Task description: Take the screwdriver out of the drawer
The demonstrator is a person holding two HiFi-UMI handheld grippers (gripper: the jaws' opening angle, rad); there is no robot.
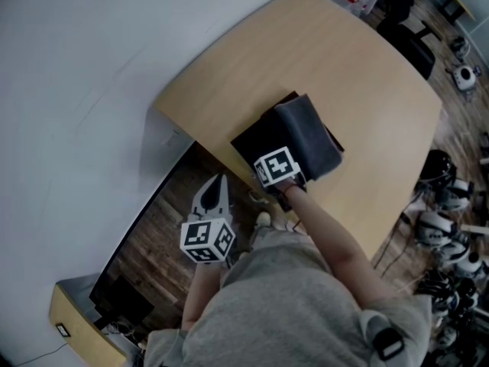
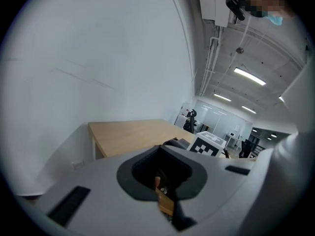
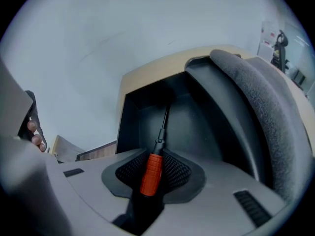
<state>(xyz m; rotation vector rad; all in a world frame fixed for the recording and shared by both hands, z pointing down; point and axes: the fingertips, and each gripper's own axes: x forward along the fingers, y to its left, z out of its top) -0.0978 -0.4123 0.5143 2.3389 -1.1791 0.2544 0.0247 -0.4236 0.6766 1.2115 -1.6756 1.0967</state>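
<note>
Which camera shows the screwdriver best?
The right gripper view: the screwdriver sits clamped in the right gripper, orange handle between the jaws, shaft pointing into the black drawer. The head view hides it behind the gripper; the left gripper view misses it.

Head view overhead; right gripper view near drawer (image 3: pixel 197 117).

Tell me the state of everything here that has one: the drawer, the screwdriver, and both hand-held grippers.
Drawer: open.
Screwdriver: clamped by its orange handle, shaft pointing into the drawer.
Right hand-held gripper: shut on the screwdriver.
Left hand-held gripper: shut, holding nothing.
</note>
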